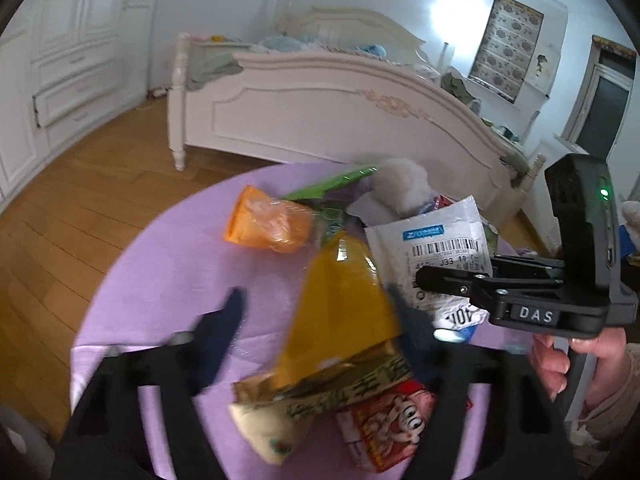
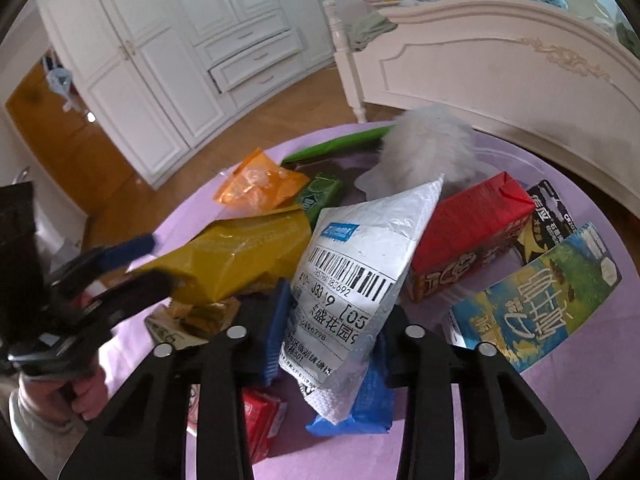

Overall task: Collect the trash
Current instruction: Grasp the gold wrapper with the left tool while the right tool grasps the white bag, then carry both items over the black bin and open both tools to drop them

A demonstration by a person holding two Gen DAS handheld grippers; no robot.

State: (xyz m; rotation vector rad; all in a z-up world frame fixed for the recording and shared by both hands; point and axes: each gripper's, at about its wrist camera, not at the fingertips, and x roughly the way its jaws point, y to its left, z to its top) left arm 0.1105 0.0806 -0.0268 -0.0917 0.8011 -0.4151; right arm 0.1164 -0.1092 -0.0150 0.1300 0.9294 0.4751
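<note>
Heaped on the round lilac table (image 2: 580, 380): white mailer bag (image 2: 360, 280) near the centre, clamped by the right gripper (image 2: 328, 344); left of it, yellow pouch (image 2: 240, 256), with the left gripper (image 1: 320, 320) spread wide around it, grasp impossible to tell.
</note>
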